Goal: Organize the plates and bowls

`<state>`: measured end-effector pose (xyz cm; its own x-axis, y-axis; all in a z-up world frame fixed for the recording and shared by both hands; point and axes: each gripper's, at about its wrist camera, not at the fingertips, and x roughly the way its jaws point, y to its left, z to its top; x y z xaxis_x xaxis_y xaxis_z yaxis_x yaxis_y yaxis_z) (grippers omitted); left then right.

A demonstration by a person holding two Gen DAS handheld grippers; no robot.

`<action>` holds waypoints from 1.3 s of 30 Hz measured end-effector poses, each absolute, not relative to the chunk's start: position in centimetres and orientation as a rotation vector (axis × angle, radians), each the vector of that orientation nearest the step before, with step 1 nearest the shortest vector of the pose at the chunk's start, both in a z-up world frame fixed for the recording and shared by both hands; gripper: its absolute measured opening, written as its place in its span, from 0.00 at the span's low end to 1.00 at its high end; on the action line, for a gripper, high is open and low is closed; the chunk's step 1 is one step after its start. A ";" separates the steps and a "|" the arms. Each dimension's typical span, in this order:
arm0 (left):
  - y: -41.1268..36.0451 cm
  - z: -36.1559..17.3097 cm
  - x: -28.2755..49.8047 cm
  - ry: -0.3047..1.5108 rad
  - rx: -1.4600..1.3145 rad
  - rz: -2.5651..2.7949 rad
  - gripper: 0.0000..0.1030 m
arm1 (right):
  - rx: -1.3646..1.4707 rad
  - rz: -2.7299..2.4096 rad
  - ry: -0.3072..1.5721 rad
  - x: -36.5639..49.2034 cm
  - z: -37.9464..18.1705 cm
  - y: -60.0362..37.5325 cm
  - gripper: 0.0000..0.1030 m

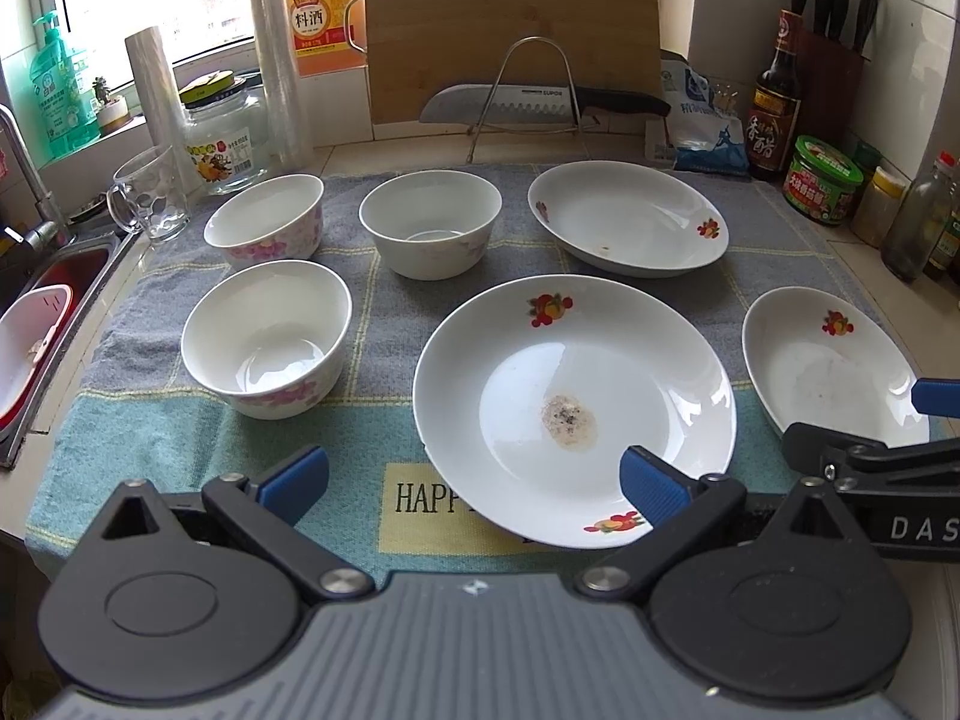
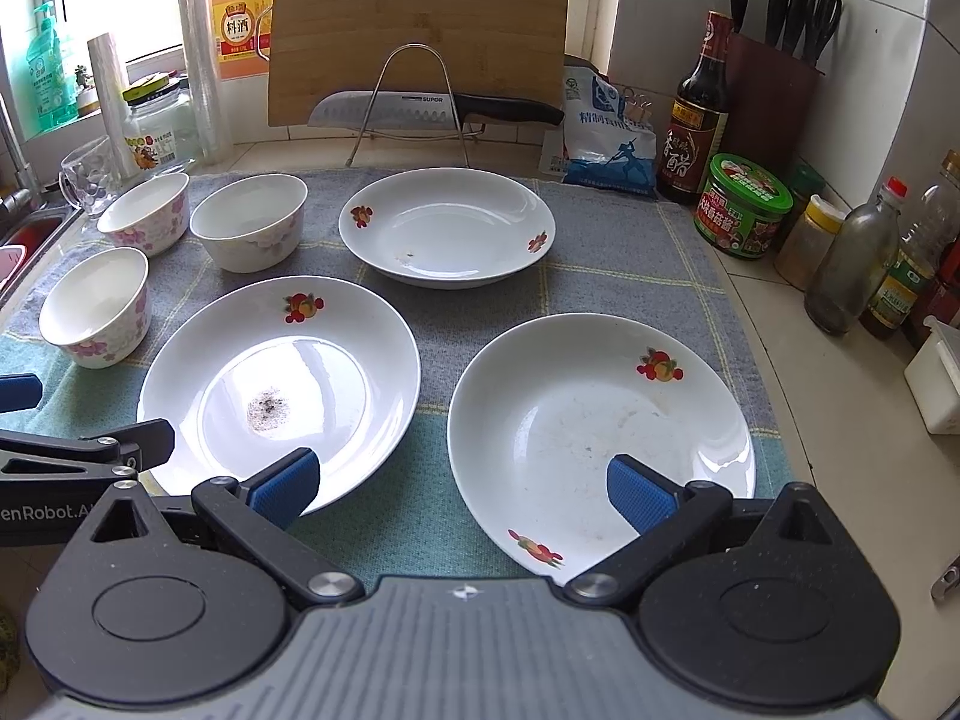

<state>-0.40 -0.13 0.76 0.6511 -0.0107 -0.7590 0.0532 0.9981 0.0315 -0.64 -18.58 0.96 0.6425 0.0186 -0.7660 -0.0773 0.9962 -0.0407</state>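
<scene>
Three white fruit-print plates lie on a towel: a stained middle plate [image 1: 570,402] [image 2: 282,384], a right plate [image 1: 828,366] [image 2: 600,438] and a far plate [image 1: 627,216] [image 2: 447,225]. Three white bowls stand at the left: a near bowl [image 1: 267,336] [image 2: 96,306], a far-left bowl [image 1: 264,216] [image 2: 144,210] and a middle bowl [image 1: 431,222] [image 2: 249,228]. My left gripper [image 1: 474,480] is open and empty, over the middle plate's near left edge. My right gripper [image 2: 462,483] is open and empty, its right finger over the right plate's near rim.
A sink [image 1: 36,324] with a pink basket lies at the left. A glass mug [image 1: 150,195], jar, oil jug, cutting board [image 1: 510,24] and knife on a rack stand behind. Bottles and jars [image 2: 744,210] line the right side, with a knife block in the corner.
</scene>
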 end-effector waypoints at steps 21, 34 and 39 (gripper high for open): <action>-0.1 0.8 -0.3 0.862 0.053 -0.036 0.99 | -0.075 0.054 0.870 -0.6 1.0 -18.5 1.00; -0.3 0.7 0.0 0.866 0.056 -0.038 0.99 | -0.074 0.055 0.877 -0.3 1.2 -18.6 1.00; -0.1 0.6 0.0 0.862 0.056 -0.041 0.99 | -0.073 0.055 0.874 -0.3 1.1 -18.6 1.00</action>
<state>-0.03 -0.15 0.63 0.6500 -0.0134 -0.7598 0.0591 0.9977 0.0329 -0.31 -18.58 1.14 0.6407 0.0179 -0.7676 -0.0778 0.9961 -0.0417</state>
